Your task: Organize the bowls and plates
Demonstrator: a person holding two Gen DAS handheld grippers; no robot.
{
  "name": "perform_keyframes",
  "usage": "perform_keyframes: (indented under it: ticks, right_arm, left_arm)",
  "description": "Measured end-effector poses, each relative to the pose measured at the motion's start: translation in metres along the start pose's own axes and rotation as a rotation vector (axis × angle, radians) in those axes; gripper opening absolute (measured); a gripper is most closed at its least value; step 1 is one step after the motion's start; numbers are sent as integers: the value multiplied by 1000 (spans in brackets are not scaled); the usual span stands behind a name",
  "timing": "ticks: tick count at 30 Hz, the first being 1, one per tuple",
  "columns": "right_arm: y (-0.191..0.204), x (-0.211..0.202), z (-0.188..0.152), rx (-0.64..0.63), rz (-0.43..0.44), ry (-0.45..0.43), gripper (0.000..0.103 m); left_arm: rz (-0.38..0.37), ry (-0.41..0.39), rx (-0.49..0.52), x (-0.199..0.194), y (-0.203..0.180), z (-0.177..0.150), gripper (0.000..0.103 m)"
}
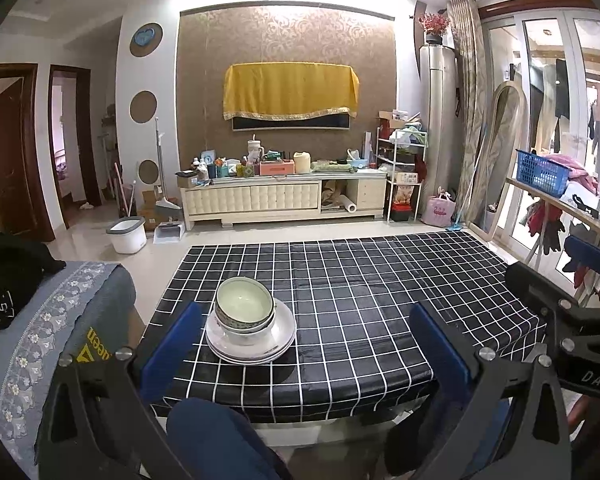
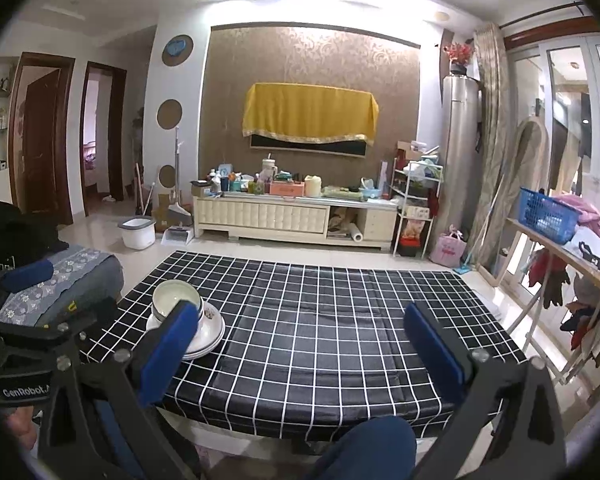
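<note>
Both grippers, left (image 1: 304, 336) and right (image 2: 300, 340), gape empty; stacked bowls (image 1: 244, 306) on plates (image 1: 256, 344) hug the table's (image 1: 380, 288) left edge.

A home living room: cloth-draped wall TV (image 1: 290, 94), cluttered TV cabinet (image 1: 284, 196), sofa (image 1: 56, 320), checked-cloth table (image 1: 380, 300).

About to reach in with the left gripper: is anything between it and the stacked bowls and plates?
Nothing visible. The left gripper, jaws open, faces the bowls nested on the plates; only bare checkered tablecloth lies between.
</note>
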State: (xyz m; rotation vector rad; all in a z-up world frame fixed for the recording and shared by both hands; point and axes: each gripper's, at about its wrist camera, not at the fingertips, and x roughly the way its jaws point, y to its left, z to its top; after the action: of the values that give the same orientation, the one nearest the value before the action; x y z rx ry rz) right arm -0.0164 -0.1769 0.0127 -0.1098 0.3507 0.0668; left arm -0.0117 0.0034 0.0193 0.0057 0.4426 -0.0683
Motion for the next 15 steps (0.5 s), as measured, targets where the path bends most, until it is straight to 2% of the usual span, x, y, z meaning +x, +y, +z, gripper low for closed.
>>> perform_keyframes:
  ticks: [15]
  right_arm:
    - [3,-1,-1,-10,-1,16,103]
  left_arm:
    - [11,8,-14,0,1,-2,103]
